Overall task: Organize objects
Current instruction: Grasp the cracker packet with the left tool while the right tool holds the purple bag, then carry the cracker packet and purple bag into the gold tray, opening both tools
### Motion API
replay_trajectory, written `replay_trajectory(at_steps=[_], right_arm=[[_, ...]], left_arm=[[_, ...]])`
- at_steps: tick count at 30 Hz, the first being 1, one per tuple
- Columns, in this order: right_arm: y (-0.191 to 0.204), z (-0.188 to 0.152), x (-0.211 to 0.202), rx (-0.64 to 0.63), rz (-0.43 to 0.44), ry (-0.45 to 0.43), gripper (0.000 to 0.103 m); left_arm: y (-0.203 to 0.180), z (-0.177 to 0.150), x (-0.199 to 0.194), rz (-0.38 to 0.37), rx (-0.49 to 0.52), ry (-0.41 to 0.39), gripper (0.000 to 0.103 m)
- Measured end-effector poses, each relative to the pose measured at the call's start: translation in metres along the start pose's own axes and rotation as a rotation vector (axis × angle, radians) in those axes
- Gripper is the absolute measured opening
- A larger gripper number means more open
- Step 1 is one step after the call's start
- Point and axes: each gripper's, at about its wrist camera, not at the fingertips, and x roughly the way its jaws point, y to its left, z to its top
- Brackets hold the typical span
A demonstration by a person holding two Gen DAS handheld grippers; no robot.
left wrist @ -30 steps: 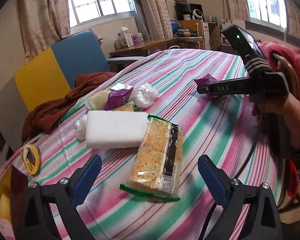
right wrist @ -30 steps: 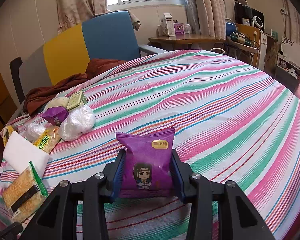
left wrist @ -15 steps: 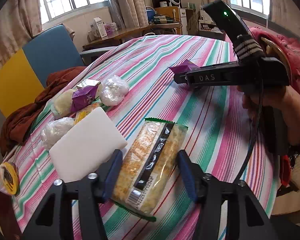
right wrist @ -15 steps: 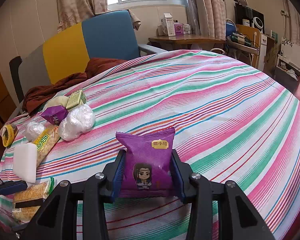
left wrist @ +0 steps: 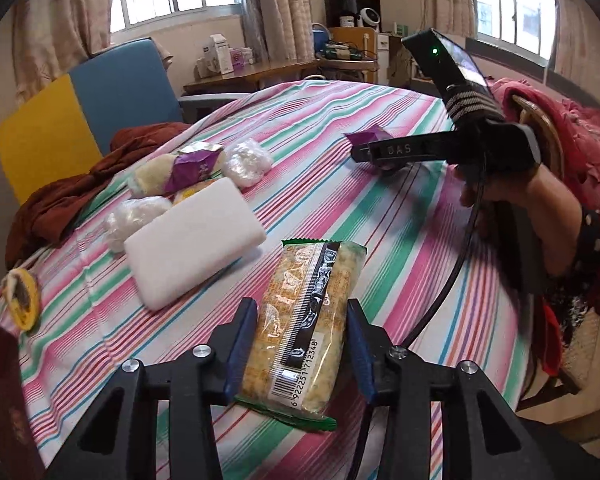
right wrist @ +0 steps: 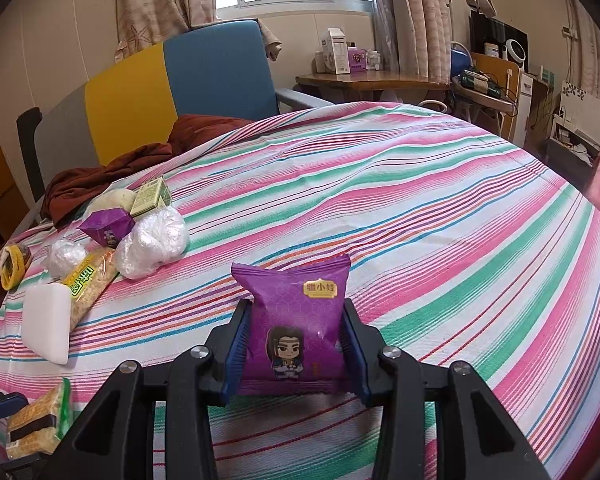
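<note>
Left hand-held gripper [left wrist: 302, 350] just closed onto cracker pack [left wrist: 304, 328], long axis pointing away, right hand-held gripper [right wrist: 296, 344] clamping purple packet [right wrist: 296, 320]

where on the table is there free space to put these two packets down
The striped cloth is bare from the right gripper and its purple packet out to the far and right edges. The left edge is crowded: white block, wrapped balls, small snacks, tape roll.

A clear cracker pack [left wrist: 304, 320] with a black band lies lengthwise near the surface's left edge. A purple snack pouch [right wrist: 296, 328] stands upright nearer the middle.
</note>
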Motion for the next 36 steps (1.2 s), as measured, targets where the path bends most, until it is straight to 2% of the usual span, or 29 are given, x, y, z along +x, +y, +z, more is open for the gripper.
replay_trajectory(at_steps=[1, 4, 6, 7, 11, 15, 21, 28, 36], right_arm=[[0.001, 0.000, 0.000, -0.002, -0.003, 0.001, 0.043], [0.002, 0.000, 0.001, -0.008, -0.009, 0.002, 0.043], [0.001, 0.000, 0.001, -0.010, -0.012, 0.003, 0.043], [0.001, 0.000, 0.001, -0.011, -0.012, 0.003, 0.043], [0.001, 0.001, 0.001, -0.013, -0.013, 0.003, 0.043], [0.003, 0.000, 0.000, -0.018, -0.024, 0.001, 0.042], [0.006, -0.006, -0.014, -0.023, -0.048, -0.018, 0.042], [0.026, -0.024, -0.038, -0.018, 0.037, -0.009, 0.042], [0.095, -0.027, -0.070, -0.100, 0.193, -0.007, 0.042]], left_arm=[[-0.002, -0.001, 0.000, 0.014, 0.013, 0.000, 0.047], [-0.001, 0.001, 0.007, 0.027, 0.013, 0.021, 0.062], [0.006, 0.006, 0.012, -0.010, -0.024, 0.032, 0.065], [0.007, 0.007, 0.015, -0.031, -0.037, 0.048, 0.064], [0.010, 0.010, 0.020, -0.098, -0.076, 0.050, 0.049], [0.009, 0.005, 0.013, -0.097, -0.091, 0.036, 0.048], [0.030, -0.010, -0.012, -0.075, -0.187, -0.002, 0.048], [0.060, -0.025, -0.061, -0.028, -0.274, -0.085, 0.048], [0.084, -0.053, -0.111, 0.016, -0.359, -0.147, 0.048]])
